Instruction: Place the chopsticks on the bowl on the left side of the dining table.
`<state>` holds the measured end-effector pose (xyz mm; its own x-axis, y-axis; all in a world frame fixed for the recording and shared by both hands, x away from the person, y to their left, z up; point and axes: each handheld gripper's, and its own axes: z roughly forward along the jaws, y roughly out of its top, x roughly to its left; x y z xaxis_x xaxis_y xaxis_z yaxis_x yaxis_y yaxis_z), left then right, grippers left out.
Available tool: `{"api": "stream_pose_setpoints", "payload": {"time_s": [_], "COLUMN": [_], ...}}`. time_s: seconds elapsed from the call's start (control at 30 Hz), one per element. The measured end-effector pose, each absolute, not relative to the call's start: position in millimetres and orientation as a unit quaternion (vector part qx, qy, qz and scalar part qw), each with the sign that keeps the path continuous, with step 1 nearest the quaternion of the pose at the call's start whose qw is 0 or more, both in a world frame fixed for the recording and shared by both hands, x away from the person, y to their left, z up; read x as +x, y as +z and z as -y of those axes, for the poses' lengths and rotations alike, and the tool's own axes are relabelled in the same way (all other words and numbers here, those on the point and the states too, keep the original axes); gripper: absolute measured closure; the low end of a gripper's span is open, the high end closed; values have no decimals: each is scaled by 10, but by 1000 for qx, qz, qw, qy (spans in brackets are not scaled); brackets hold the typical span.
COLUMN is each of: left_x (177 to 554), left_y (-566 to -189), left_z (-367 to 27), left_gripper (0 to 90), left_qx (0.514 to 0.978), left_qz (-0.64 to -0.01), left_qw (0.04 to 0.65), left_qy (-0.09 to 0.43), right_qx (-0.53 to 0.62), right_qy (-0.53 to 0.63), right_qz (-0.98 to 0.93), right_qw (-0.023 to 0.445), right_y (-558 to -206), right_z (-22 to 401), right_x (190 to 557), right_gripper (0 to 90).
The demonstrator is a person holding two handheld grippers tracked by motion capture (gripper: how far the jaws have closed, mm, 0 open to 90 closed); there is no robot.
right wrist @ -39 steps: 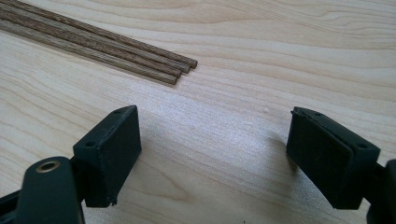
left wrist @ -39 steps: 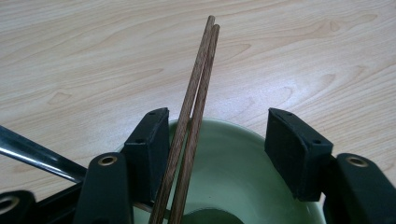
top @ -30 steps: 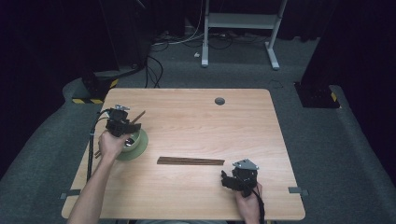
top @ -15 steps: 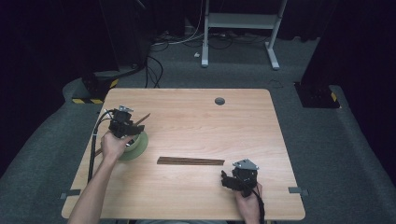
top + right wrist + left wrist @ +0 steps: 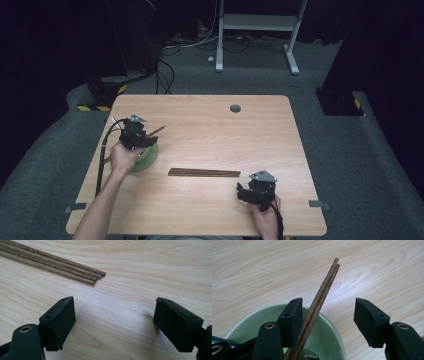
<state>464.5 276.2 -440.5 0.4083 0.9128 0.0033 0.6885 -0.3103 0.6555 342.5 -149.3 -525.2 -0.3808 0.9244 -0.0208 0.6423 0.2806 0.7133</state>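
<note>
- A light wooden table (image 5: 210, 120) with rounded corners stands on dark grey carpet (image 5: 350, 165).
- A round dark grommet (image 5: 235, 108) sits near the table's far edge.
- Beyond it, a white metal desk frame (image 5: 260, 22) stands over tangled cables (image 5: 175, 42).
- Yellow-and-black hazard tape (image 5: 95, 107) marks the floor at left.
- The surroundings are dark.

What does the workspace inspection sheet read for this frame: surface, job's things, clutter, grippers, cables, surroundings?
Surface: wooden table, round dark grommet near far edge.
Job's things: green bowl at left with a pair of chopsticks leaning out over its rim; more chopsticks lying flat mid-table.
Clutter: nothing seen.
Grippers: left gripper over the bowl, jaws open, chopsticks beside one pad; right gripper open, near the flat chopsticks, holding nothing.
Cables: black cable trails from left gripper.
Surroundings: grey carpet, white desk frame, floor cables behind.
</note>
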Motion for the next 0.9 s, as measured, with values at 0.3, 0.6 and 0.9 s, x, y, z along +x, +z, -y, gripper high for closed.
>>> {"api": "stream_pose_setpoints", "payload": {"time_s": [0.3,0.6,0.9], "left_x": [4578,4522,4472], "left_y": [-4402,-4402,-4382], "left_z": [-2735,-2705,-2673], "left_gripper": [401,400,398], "left_qx": [792,799,804], "left_qz": [-501,-490,-481], "left_qw": [294,290,294], "left_qy": [191,192,192], "right_qx": [510,509,509], "right_qy": [316,316,316], "right_qz": [-768,-769,-769], "right_qw": [224,224,224], "right_y": [-5252,-5252,-5252], "right_z": [1493,1493,1493], "right_x": [3425,3425,3425], "right_gripper": [171,171,171]}}
